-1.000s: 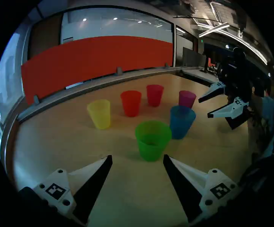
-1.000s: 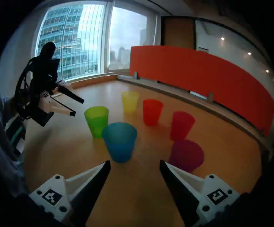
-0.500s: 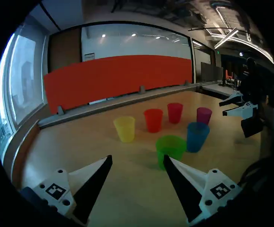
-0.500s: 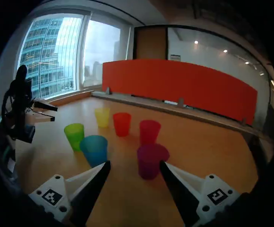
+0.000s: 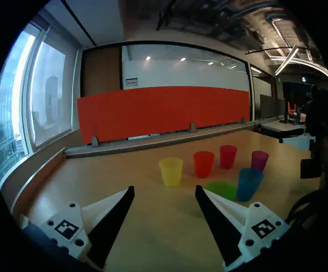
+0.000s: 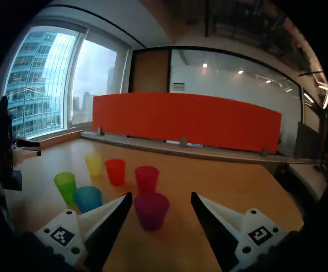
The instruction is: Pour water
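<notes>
Here, left gripper: we see its fingers spread wide and grasping nothing, held above the table.
Right gripper: fingers likewise parted, nothing clenched between them.
Cups: six stand upright in a loose cluster on the wooden table, well ahead of both grippers.
Back row: yellow cup, orange cup, red cup.
Front row: green cup, blue cup, purple cup.
Green cup: in the left gripper view we find it partly hidden behind one finger, just beside the blue one.
Purple cup: in the right gripper view it appears in the gap between the fingers.
Contents: we cannot tell.
Backdrop: an orange partition along the table's far edge.
</notes>
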A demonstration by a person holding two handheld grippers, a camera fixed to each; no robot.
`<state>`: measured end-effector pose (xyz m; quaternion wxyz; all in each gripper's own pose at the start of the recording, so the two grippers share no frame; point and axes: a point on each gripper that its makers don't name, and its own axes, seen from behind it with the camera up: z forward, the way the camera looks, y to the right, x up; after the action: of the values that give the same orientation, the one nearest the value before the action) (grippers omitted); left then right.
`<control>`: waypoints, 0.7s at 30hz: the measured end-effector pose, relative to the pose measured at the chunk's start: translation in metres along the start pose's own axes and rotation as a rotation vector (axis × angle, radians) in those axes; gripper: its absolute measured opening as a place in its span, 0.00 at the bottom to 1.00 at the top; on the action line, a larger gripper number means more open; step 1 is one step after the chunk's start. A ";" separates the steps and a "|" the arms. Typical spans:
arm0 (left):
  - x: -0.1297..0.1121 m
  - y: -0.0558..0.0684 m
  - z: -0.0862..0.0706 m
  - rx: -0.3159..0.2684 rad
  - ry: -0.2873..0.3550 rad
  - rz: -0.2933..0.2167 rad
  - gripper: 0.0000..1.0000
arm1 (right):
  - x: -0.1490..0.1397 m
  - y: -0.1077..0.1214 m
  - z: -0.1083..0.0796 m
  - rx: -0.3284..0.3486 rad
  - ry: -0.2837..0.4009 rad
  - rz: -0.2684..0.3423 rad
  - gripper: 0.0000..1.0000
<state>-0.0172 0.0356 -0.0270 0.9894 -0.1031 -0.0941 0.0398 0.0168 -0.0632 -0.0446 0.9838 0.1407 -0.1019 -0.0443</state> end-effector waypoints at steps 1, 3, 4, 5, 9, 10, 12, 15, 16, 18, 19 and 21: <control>0.002 -0.001 0.000 0.006 0.009 -0.006 1.00 | 0.002 0.002 0.001 -0.012 0.013 0.006 1.00; 0.008 -0.002 0.000 0.016 0.030 -0.018 1.00 | 0.007 0.006 0.002 -0.037 0.039 0.020 1.00; 0.011 -0.002 0.000 0.018 0.041 -0.025 1.00 | 0.009 0.008 0.002 -0.048 0.051 0.027 1.00; 0.013 -0.002 0.001 0.020 0.052 -0.031 1.00 | 0.011 0.009 0.003 -0.058 0.063 0.035 1.00; 0.025 0.000 0.002 0.022 0.100 -0.054 1.00 | 0.021 0.016 0.004 -0.101 0.115 0.071 1.00; 0.027 -0.001 0.001 0.024 0.111 -0.055 1.00 | 0.023 0.018 0.004 -0.109 0.125 0.078 1.00; 0.032 -0.002 0.001 0.032 0.133 -0.057 1.00 | 0.026 0.022 0.004 -0.127 0.147 0.090 1.00; 0.038 -0.006 -0.001 0.054 0.158 -0.050 1.00 | 0.032 0.029 0.003 -0.160 0.180 0.093 1.00; 0.040 -0.007 -0.001 0.060 0.165 -0.048 1.00 | 0.034 0.032 0.003 -0.172 0.191 0.092 1.00; 0.043 -0.009 -0.002 0.074 0.177 -0.044 1.00 | 0.037 0.037 0.001 -0.197 0.213 0.092 1.00; 0.044 -0.010 -0.002 0.079 0.181 -0.044 1.00 | 0.038 0.040 0.001 -0.207 0.223 0.095 1.00; 0.046 -0.012 -0.002 0.090 0.190 -0.045 1.00 | 0.040 0.044 -0.001 -0.229 0.243 0.098 1.00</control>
<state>0.0284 0.0281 -0.0181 0.9982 -0.0595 -0.0002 0.0120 0.0585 -0.0255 -0.0252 0.9995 0.0268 0.0168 0.0098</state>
